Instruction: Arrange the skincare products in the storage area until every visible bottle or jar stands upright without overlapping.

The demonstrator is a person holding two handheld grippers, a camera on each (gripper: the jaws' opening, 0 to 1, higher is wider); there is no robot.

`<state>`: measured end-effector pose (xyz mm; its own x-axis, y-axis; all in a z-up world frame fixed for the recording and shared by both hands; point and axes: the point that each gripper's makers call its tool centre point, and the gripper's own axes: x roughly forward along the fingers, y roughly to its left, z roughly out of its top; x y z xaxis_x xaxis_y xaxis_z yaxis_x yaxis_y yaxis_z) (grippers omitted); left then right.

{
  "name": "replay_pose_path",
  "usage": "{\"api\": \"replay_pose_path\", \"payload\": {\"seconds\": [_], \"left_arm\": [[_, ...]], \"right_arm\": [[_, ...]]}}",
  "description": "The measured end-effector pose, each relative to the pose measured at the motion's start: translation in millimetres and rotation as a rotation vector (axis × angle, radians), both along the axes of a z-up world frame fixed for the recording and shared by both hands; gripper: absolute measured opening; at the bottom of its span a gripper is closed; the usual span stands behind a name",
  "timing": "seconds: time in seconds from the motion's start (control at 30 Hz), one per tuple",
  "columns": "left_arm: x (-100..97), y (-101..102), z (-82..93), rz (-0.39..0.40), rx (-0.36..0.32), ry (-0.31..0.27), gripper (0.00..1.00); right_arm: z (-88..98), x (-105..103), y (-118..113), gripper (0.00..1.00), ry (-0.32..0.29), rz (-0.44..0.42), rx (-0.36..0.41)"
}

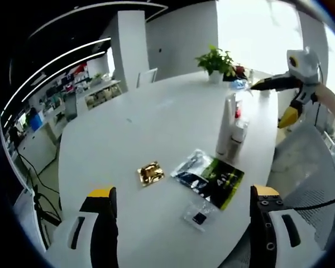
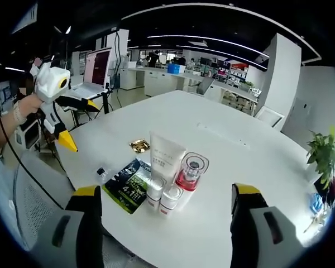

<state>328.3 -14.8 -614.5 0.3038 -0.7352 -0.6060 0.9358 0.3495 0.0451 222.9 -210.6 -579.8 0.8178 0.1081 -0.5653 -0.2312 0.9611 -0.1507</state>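
Note:
Skincare items stand together on the white table [image 2: 240, 151]: a tall white tube [image 2: 166, 153], a pink bottle with a clear cap [image 2: 190, 173] and two small white bottles [image 2: 154, 192]. In the left gripper view the tube [image 1: 228, 125] and a small white bottle [image 1: 237, 139] stand near the table's right edge. My left gripper [image 1: 182, 191] is open above the near table edge, well short of them. My right gripper [image 2: 167, 188] is open with the cluster between its jaws but farther off. Each gripper is also seen in the other's view, held up off the table: right gripper [image 1: 271, 105], left gripper [image 2: 85, 128].
Flat black-and-green packets [image 1: 209, 178] lie beside the bottles, with a gold sachet [image 1: 151, 173] and a small clear sachet [image 1: 200, 215] nearby. A potted plant [image 1: 215, 61] stands at the table's far end. A mesh chair [image 2: 33, 195] sits at the table edge.

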Motion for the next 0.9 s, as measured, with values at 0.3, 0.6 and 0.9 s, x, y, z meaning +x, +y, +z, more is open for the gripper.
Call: {"api": "replay_pose_path", "payload": {"seconds": [0.3,0.6,0.9], "left_arm": [[15.1,-4,-5.3,-0.041,0.031,-0.011,0.97],[30.4,-10,-25.2,-0.132,0.113,-0.014,0.92],[37.8,-24,-41.0,-0.290,0.173,-0.033,0.73]], "right_arm": [[-1.1,3,0,1.00,0.010,-0.001,0.020],[-3.1,5,-3,1.00,0.022,-0.003,0.015],[-7.9,7,-7,1.00,0.038,-0.012,0.014]]}}
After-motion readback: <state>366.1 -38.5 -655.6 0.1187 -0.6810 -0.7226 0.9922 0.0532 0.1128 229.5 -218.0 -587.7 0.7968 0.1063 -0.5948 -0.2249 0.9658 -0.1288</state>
